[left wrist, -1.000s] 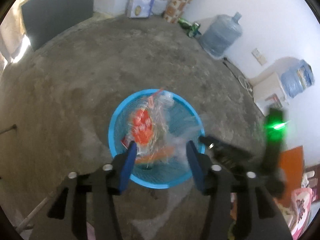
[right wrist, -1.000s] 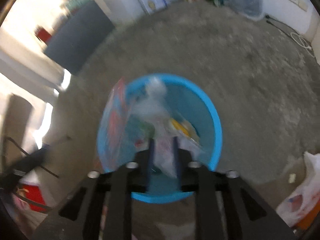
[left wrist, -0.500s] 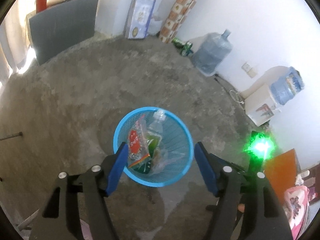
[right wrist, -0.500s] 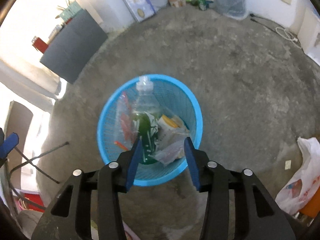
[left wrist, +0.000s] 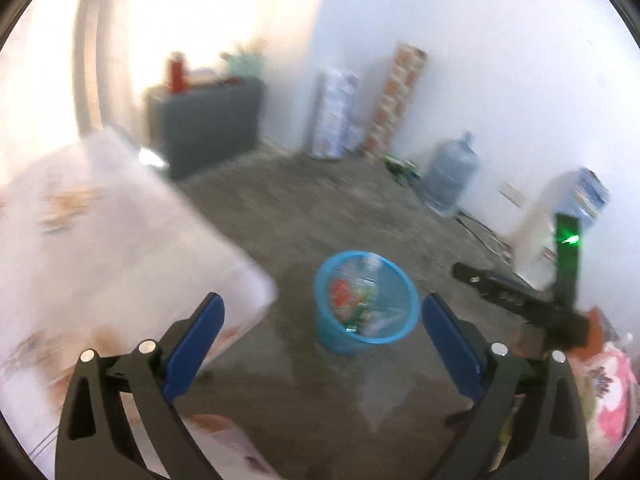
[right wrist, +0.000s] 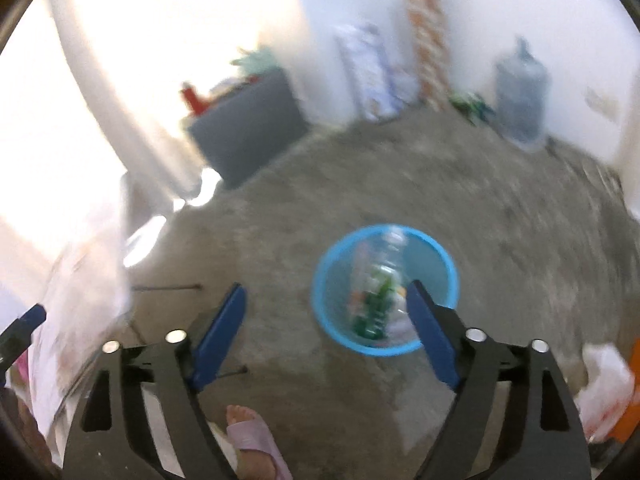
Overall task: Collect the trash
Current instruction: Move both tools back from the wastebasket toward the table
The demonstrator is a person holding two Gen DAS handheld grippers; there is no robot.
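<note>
- Left tongs (left wrist: pixel 320 320) and right tongs (right wrist: pixel 326 312) – both opening, nothing between the fingers
- Trash (left wrist: pixel 354 300) – bottle and wrappers – lies in the blue basket (left wrist: pixel 340 340) on the floor

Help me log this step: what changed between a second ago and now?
Both grippers let their trash fall into the blue basket and pulled up and away. The left gripper and right gripper are opening, with nothing between the jaws. The basket stayed put on the floor, now holding a bottle and wrappers.
</note>
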